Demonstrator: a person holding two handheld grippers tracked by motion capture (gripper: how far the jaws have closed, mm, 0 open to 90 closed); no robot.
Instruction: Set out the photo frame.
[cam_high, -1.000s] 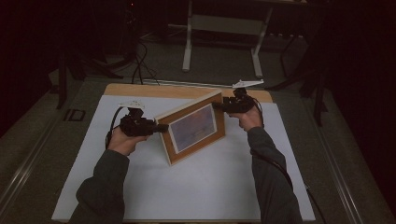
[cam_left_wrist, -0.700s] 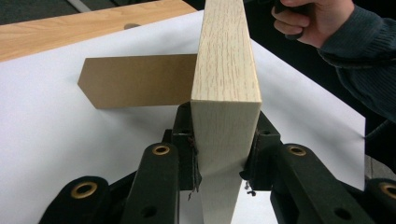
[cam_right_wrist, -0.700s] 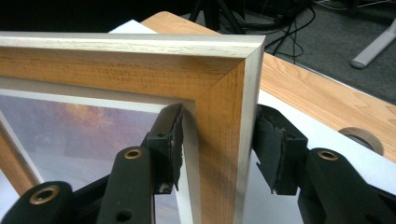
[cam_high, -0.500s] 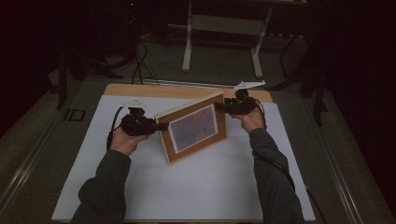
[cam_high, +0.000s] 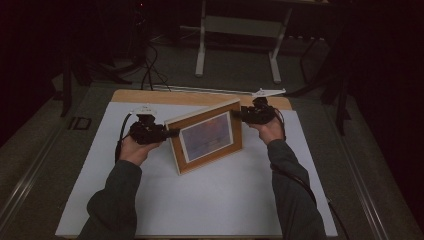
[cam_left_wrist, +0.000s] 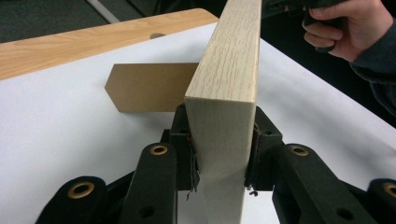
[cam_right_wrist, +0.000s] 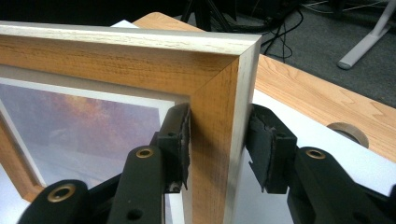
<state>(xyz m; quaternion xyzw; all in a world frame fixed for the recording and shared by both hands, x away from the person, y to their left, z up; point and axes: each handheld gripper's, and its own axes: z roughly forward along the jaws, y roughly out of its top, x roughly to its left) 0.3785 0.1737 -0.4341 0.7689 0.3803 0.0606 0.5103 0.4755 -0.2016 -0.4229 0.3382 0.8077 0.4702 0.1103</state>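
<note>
High view: picture frame (cam_high: 206, 142) is now upright on white mat (cam_high: 200, 200), less tilted vs 1 s ago. Left gripper (cam_high: 167, 133) & right gripper (cam_high: 239, 116) clamp frame's side edges; prob standing it up.

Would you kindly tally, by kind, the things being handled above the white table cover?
Wooden picture frame with a pinkish print: 1
Brown easel stand behind the frame: 1
Black hand-held gripper: 2, left and right, both clamped on the frame's edges
Total: 4
</note>
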